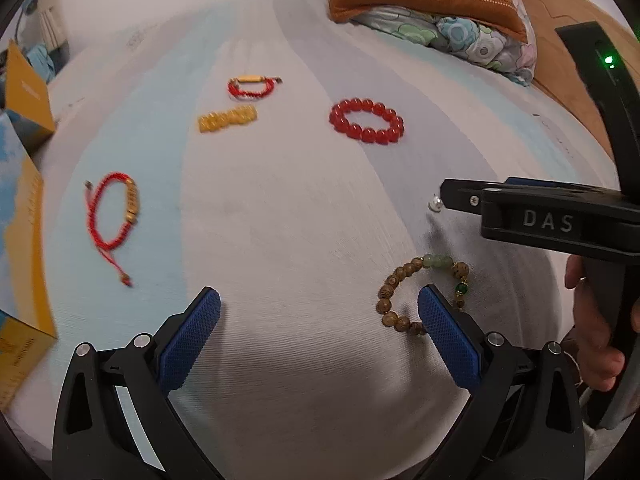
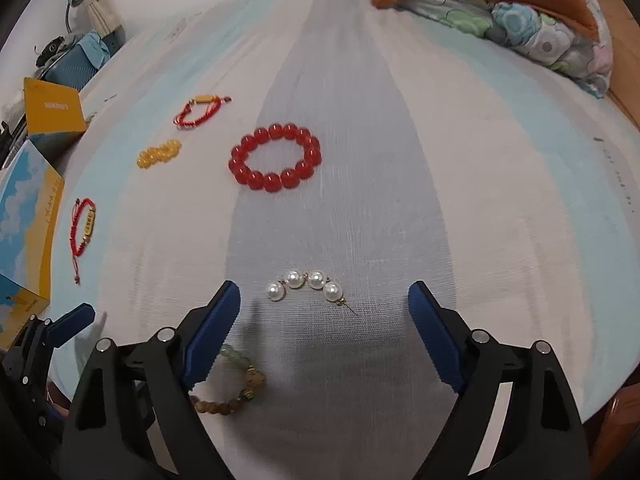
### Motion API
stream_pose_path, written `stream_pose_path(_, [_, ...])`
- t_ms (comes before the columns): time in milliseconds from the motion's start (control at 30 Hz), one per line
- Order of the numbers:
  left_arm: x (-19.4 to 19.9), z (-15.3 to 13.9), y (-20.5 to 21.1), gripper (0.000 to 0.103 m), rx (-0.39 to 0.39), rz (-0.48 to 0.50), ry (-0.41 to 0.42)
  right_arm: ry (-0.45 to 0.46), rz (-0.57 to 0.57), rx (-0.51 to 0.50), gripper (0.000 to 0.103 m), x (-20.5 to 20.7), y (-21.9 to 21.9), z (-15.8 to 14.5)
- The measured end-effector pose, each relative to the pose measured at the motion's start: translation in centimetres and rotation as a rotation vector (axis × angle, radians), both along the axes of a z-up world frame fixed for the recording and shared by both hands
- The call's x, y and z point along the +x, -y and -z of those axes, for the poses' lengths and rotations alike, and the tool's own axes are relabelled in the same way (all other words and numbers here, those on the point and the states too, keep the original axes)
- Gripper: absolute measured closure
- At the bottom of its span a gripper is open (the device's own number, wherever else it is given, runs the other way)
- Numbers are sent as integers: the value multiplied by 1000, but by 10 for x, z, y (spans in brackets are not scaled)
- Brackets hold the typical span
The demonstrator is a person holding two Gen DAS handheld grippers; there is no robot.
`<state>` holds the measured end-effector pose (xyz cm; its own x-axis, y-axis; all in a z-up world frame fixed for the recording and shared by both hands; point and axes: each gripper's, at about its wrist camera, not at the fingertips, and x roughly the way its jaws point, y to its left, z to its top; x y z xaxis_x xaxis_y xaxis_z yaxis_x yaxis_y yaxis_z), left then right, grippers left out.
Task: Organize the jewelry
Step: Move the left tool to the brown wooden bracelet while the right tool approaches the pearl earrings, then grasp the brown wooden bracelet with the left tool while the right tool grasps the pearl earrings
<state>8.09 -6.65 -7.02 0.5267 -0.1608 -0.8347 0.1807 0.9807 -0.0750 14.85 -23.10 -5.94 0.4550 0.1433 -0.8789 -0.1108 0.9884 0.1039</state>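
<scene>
Jewelry lies spread on a striped bedsheet point(image 2: 500, 200). A red bead bracelet point(image 2: 275, 156) point(image 1: 366, 121) sits mid-bed. A pearl piece point(image 2: 306, 285) lies just ahead of my open, empty right gripper point(image 2: 324, 308). A brown wooden bead bracelet with green beads point(image 1: 420, 292) point(image 2: 236, 380) lies by the right finger of my open, empty left gripper point(image 1: 319, 312). A yellow bead bracelet point(image 1: 227, 118), a red cord bracelet with a gold tube point(image 1: 254, 85) and a red cord bracelet with gold beads point(image 1: 114, 216) lie to the left.
Yellow and blue boxes point(image 1: 24, 208) point(image 2: 28, 216) stand along the left edge of the bed. An orange striped pillow on a floral quilt point(image 1: 432, 4) lies at the far right. The right gripper's body point(image 1: 548, 216) crosses the left wrist view.
</scene>
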Motion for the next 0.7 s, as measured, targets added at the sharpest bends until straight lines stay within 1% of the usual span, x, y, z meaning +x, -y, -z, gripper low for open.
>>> stream_pose_path(33, [1, 2, 1, 6, -2, 4, -5, -13, -1, -2, 26, 2, 0, 5])
stream_pose_path(100, [2, 7, 5, 6, -2, 15, -13, -29, 1, 0, 29, 4, 2, 10])
stream_pose_path(267, [3, 15, 9, 6, 21, 23, -4, -36, 14, 21, 31, 9, 5, 14])
stream_pose_path(400, [6, 18, 11, 8, 34, 21, -1, -31, 24, 11, 39, 11, 4, 13])
stream_pose_path(467, [7, 18, 10, 13, 47, 9, 3, -30, 27, 0, 46, 13, 2, 14])
stream_pose_path(633, [6, 16, 4, 33, 70, -14, 6, -26, 33, -11, 58, 13, 2, 14])
stream_pose_path(667, [6, 15, 3, 35, 70, -17, 5, -25, 35, -11, 62, 13, 2, 14])
stream_pose_path(700, [5, 14, 1, 39, 71, -21, 4, -24, 38, -10, 63, 13, 3, 14])
